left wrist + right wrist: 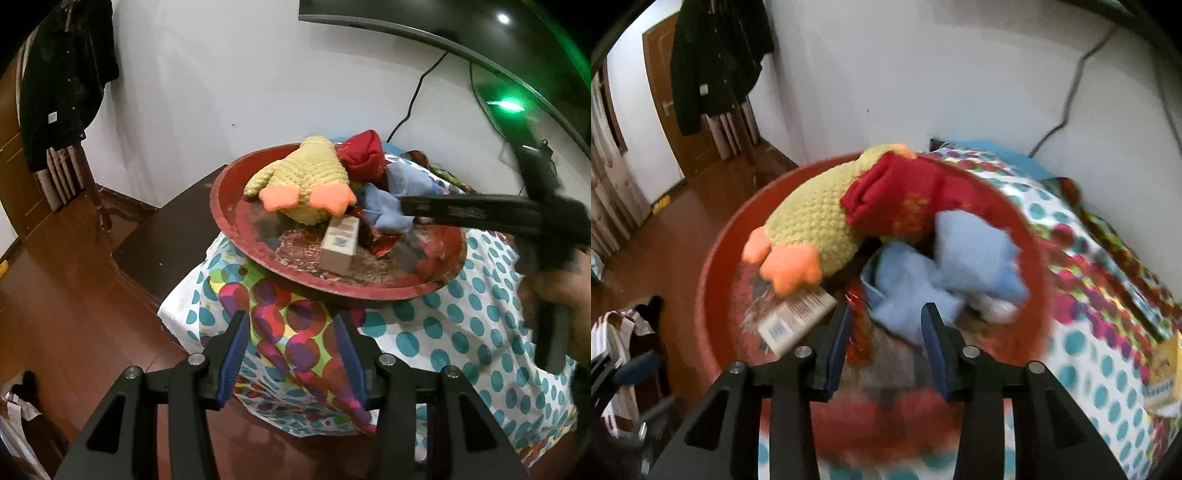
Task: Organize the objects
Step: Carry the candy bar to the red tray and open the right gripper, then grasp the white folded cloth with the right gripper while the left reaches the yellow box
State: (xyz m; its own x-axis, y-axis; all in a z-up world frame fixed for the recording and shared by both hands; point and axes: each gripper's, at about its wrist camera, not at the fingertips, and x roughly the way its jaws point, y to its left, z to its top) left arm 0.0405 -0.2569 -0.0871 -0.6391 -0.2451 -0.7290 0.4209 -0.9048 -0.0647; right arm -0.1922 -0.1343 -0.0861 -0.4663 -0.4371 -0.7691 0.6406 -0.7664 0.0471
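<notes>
A round red tray [221, 206] [713, 258] sits on the table. In it lie a yellow crocheted duck [306, 173] [812, 218] with orange feet, a red cloth [364, 155] [905, 199], a light blue cloth [384, 210] [908, 280], a small beige box [338, 247] [798, 321] and a red foil wrapper [380, 247] [857, 332]. My right gripper [886, 314] [408, 208] hangs over the tray with jaws apart. Its tips are at the blue cloth and do not press on it. My left gripper [291, 325] stands open before the tray's near rim, above the tablecloth, and holds nothing.
A tablecloth [461, 325] with teal dots and coloured circles covers the table. A white wall with a black cable [413, 103] stands close behind. A person's hand [546, 291] is at the right. A yellow box [1167, 369] lies at the table's right, and a dark coat [62, 74] hangs at the left.
</notes>
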